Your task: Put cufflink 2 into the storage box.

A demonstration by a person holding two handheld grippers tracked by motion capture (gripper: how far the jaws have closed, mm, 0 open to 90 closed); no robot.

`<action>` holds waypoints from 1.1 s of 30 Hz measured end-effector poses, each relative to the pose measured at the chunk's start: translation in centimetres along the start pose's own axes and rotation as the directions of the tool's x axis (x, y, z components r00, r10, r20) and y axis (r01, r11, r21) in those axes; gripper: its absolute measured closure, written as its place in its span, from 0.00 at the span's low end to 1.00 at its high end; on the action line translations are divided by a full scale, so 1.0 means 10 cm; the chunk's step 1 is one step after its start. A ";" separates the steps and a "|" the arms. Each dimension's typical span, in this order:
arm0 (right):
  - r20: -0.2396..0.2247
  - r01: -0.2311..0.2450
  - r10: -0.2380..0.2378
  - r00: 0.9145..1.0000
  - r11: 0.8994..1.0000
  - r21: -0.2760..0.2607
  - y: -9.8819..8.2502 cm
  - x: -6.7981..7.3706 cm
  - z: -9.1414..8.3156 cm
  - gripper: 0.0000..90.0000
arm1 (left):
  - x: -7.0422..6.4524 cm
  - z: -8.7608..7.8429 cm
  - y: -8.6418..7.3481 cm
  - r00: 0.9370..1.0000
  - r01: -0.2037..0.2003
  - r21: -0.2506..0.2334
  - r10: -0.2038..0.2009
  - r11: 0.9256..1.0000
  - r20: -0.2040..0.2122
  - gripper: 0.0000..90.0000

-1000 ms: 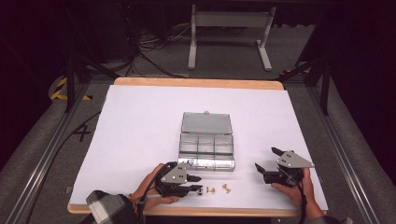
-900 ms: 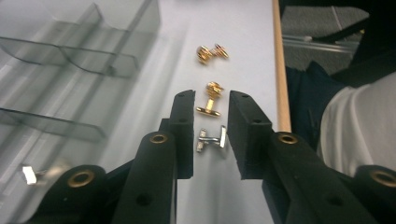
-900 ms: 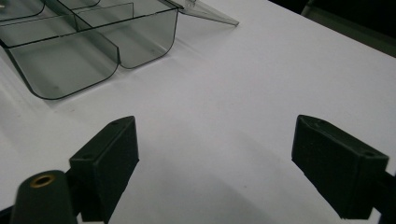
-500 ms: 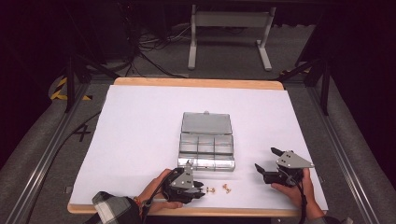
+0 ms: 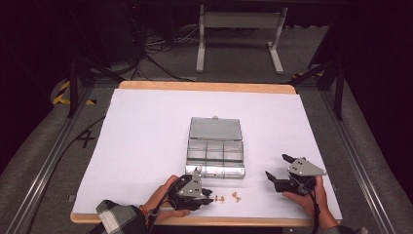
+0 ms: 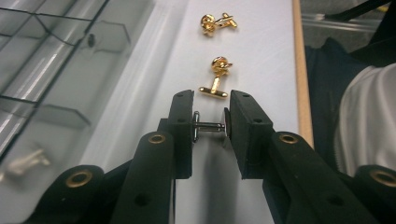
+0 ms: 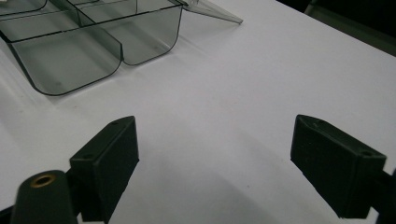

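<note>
left claw (image 6: 209,127) pinches a silver cufflink (image 6: 208,126), not yet boxed; two gold cufflinks (image 6: 216,74) lie just ahead; right claw (image 7: 215,154) gapes wide, empty.

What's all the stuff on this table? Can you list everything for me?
Silver cufflink: one, pinched between the left claw's pads.
Gold cufflinks: two, on the white sheet just past the left claw.
Compartment box: one, clear plastic, lid open, mid-table; a pale item lies in one compartment, too blurred to name.
White sheet: one, covering the wooden table.
Left claw: black, closed on the silver cufflink; its jaws have just been closing.
Right claw: black, open, holding nothing.
</note>
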State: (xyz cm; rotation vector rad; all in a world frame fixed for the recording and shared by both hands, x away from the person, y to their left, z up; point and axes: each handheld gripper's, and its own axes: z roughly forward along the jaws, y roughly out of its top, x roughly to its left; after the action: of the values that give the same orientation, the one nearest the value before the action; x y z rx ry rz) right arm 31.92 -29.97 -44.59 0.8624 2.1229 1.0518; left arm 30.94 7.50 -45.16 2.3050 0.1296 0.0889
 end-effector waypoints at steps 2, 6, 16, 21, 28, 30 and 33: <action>0.001 0.003 -0.003 1.000 1.000 0.002 0.00 0.00 0.00 0.18 | -0.01 -0.01 0.00 1.000 0.001 0.008 -0.001 1.000 -0.004 0.80; 0.001 0.006 -0.006 1.000 1.000 0.005 0.00 0.00 0.00 0.18 | 0.00 -0.02 0.00 1.000 -0.012 0.000 0.012 1.000 -0.013 0.80; -0.001 0.006 -0.006 1.000 1.000 0.008 0.00 0.01 0.00 0.17 | 0.07 -0.19 0.01 0.998 0.006 -0.058 -0.009 0.998 -0.057 0.80; -0.001 0.007 -0.007 1.000 1.000 0.011 0.00 0.01 0.01 0.17 | 0.14 -0.31 0.02 0.996 0.019 -0.094 -0.027 0.995 -0.082 0.80; -0.002 0.005 -0.005 1.000 1.000 0.012 0.00 0.00 0.01 0.17 | 0.33 -0.46 0.03 0.988 0.042 -0.147 -0.063 0.988 -0.140 0.80; -0.002 0.003 -0.003 1.000 1.000 0.013 0.00 0.00 0.01 0.17 | 0.37 -0.48 0.03 0.987 0.052 -0.157 -0.074 0.986 -0.141 0.80; -0.002 0.001 -0.001 1.000 1.000 0.012 0.00 0.00 0.01 0.17 | 0.47 -0.49 0.03 0.985 0.064 -0.163 -0.089 0.985 -0.150 0.80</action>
State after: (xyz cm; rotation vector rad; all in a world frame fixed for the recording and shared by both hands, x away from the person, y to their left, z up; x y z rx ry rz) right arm 31.97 -29.88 -44.61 0.8663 2.1327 1.0409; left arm 35.15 11.47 -41.57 2.1314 0.2818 0.2335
